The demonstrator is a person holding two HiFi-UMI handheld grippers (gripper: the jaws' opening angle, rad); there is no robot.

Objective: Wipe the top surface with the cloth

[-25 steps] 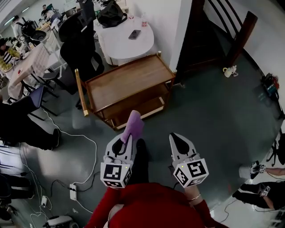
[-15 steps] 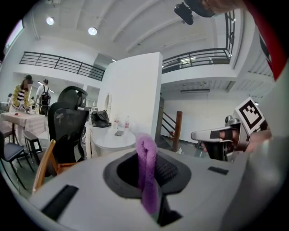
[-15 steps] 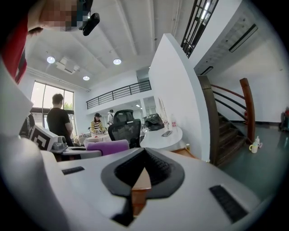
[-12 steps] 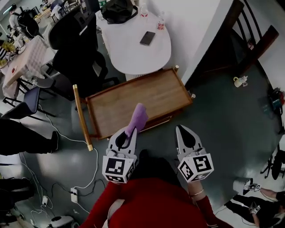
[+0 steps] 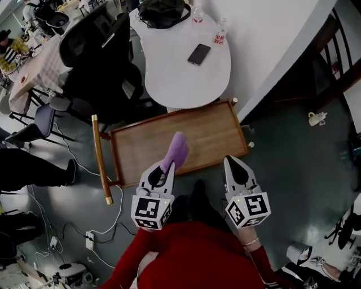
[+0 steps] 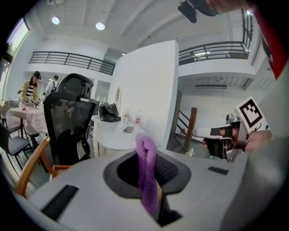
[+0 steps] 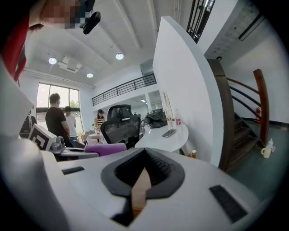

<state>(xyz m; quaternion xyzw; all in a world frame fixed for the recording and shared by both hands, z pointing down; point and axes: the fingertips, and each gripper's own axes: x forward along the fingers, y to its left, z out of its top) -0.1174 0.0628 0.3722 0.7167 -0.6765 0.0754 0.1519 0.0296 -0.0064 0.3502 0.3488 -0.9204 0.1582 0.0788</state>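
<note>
A low wooden cart (image 5: 197,135) with a flat brown top stands just in front of me. My left gripper (image 5: 162,167) is shut on a purple cloth (image 5: 174,150), which sticks out past the jaw tips over the near part of the cart top. In the left gripper view the cloth (image 6: 147,171) stands upright, pinched between the jaws. My right gripper (image 5: 233,164) is shut and holds nothing; it hovers at the cart's near right edge. From the right gripper view the cloth (image 7: 104,149) shows at the left.
Behind the cart is a white round table (image 5: 169,73) carrying a phone (image 5: 199,54), bottles (image 5: 220,38) and a black bag (image 5: 163,11). A black office chair (image 5: 96,56) stands to the left. The cart's brass handle (image 5: 100,158) and floor cables with a power strip (image 5: 90,240) lie left. A white wall corner and stairs are at the right.
I have come closer to the cart. Both grippers moved forward, and the cloth now reaches over the cart's top instead of hanging in front of it. Both stay shut.
</note>
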